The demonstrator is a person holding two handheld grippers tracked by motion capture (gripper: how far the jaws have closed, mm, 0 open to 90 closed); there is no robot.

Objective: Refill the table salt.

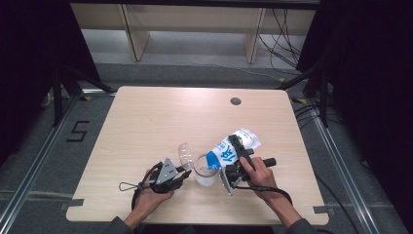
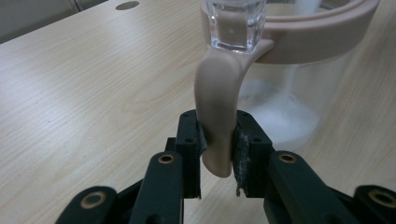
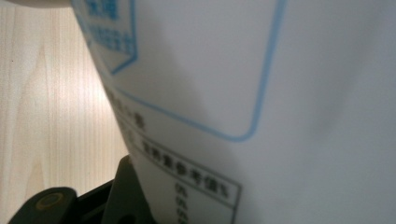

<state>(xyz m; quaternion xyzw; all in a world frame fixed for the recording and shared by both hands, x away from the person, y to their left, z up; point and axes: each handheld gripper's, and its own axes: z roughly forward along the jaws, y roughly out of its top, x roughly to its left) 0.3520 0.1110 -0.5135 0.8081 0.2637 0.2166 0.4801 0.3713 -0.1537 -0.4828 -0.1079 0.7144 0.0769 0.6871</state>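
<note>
A clear jar (image 1: 205, 174) with a pinkish rim (image 2: 322, 32) stands near the table's front edge, its clear lid (image 1: 185, 154) flipped open to the left. My left gripper (image 1: 186, 172) (image 2: 217, 140) is shut on the jar's pinkish tab (image 2: 217, 102), which hangs down from the rim. My right gripper (image 1: 237, 157) is shut on a white and blue bag (image 1: 229, 148) (image 3: 257, 93), tilted with its lower end over the jar's mouth. White grains (image 2: 280, 119) lie at the jar's bottom. In the right gripper view the bag hides one jaw.
The light wooden table (image 1: 146, 126) has a round hole (image 1: 235, 101) (image 2: 127, 5) near its far edge. Black stands and cables lie on the floor to both sides, and pale shelving stands beyond the table.
</note>
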